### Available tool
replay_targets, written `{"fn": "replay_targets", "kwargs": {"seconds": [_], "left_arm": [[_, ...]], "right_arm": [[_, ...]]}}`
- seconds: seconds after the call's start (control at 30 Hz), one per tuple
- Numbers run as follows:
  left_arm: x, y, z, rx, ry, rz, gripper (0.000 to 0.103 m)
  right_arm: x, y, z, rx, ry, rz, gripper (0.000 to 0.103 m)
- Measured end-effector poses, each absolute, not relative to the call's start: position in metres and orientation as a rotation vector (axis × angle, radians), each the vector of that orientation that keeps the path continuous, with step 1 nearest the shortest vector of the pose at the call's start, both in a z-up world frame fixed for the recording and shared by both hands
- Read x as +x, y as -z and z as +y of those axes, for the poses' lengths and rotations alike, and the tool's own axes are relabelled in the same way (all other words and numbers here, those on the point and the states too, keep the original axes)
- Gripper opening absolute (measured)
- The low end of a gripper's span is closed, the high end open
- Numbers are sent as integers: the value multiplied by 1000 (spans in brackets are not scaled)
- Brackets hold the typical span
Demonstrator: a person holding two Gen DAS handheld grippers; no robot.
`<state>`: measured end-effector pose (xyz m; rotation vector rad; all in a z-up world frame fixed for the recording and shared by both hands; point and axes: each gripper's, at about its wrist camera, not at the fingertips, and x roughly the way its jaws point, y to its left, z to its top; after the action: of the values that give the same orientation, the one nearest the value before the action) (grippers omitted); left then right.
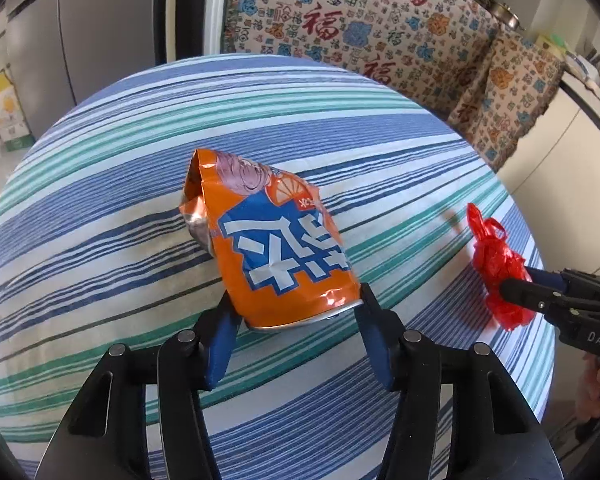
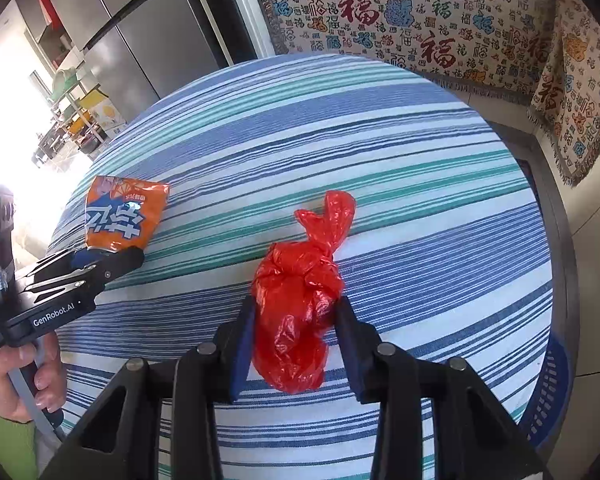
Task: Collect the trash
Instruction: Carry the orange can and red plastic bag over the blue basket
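Crinkled foil snack bag [image 1: 274, 236] in left gripper [image 1: 296, 300], knotted red plastic bag [image 2: 296, 300] apparently pinched

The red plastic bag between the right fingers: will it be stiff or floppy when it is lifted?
Probably floppy: the red plastic bag is thin, crinkled film, knotted at the top. It likely weighs little, since it looks nearly empty. Its glossy surface may slip between the fingers.

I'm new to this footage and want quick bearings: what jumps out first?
An orange snack bag stands mid-table on the blue-and-green striped tablecloth, its bottom edge pinched in the left tongs. To its right, the right tongs squeeze a knotted red plastic bag.
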<state>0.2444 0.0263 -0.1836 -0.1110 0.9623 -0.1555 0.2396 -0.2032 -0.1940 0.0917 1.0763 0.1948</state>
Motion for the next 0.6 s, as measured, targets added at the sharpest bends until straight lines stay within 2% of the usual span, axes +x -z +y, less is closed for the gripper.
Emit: {"fn": "replay_targets", "kwargs": {"seconds": [0.3,0.6], "left_arm": [[213,166,20,-128,180,882,57],[194,144,-47,-52,294,851,57]], "right_arm": [[214,174,-220,85,-197,1023,38],[187,162,-272,113,-142,991,38]]}}
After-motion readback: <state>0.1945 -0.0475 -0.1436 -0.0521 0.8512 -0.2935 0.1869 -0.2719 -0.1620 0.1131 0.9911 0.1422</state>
